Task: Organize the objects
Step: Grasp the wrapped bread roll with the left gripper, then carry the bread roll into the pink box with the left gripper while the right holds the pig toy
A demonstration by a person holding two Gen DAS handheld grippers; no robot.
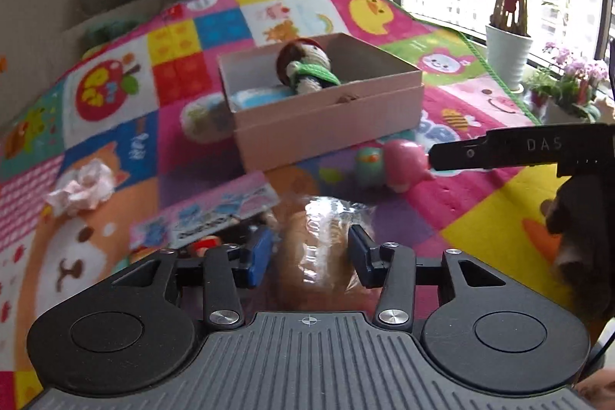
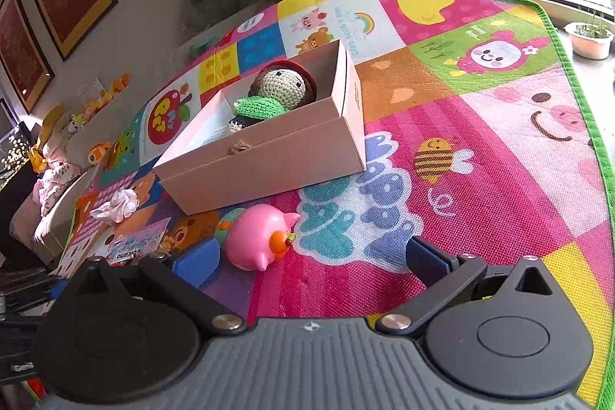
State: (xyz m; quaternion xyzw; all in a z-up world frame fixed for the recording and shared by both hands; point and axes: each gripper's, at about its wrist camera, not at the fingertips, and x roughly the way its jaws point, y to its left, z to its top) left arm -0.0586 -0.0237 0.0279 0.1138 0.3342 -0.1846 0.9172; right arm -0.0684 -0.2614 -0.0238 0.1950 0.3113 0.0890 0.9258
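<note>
Wrapped packet (image 1: 319,240): motion is blurring it — contents unreadable
Green toy (image 2: 226,223): pink pig (image 2: 257,237) is hiding most of it

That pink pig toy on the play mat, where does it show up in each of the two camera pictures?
Left wrist view: the pink pig toy lies right of centre, in front of the box, beside a green toy.
Right wrist view: the pig lies left of centre, below the box.
Shared landmark: the pink cardboard box with the crocheted doll inside.
</note>
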